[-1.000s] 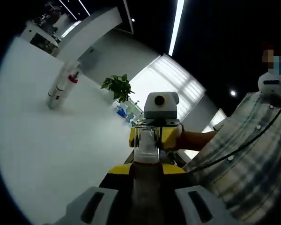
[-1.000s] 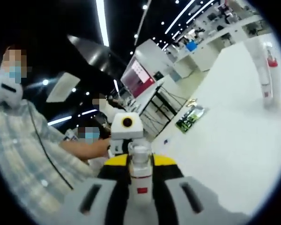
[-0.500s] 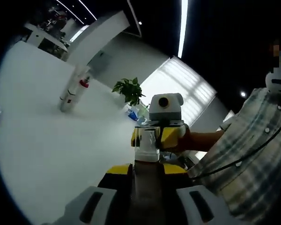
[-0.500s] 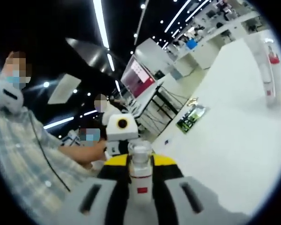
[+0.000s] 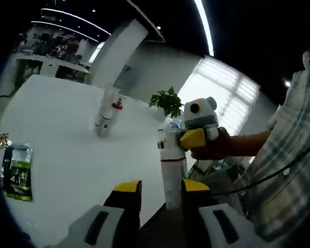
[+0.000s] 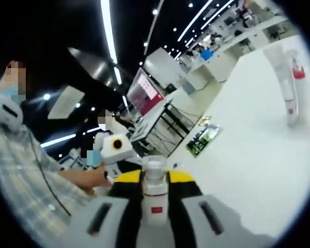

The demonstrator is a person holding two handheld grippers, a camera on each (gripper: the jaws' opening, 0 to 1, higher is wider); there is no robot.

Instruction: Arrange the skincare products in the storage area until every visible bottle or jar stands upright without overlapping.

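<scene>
A broad white surface (image 5: 62, 134) carries two things: a slim white bottle with a red cap (image 5: 106, 114) standing upright, and, well apart from that bottle, a green sachet (image 5: 18, 172) lying flat near the surface's edge.

At the bottom centre of the right gripper view, the right gripper (image 6: 155, 206) is clamping its jaws on a white bottle (image 6: 155, 199). In the left gripper view, the left gripper (image 5: 157, 199) is showing at lower centre, its jaws parted, while the right gripper (image 5: 196, 135) is entering from the right, carried by a hand (image 5: 217, 147).
</scene>
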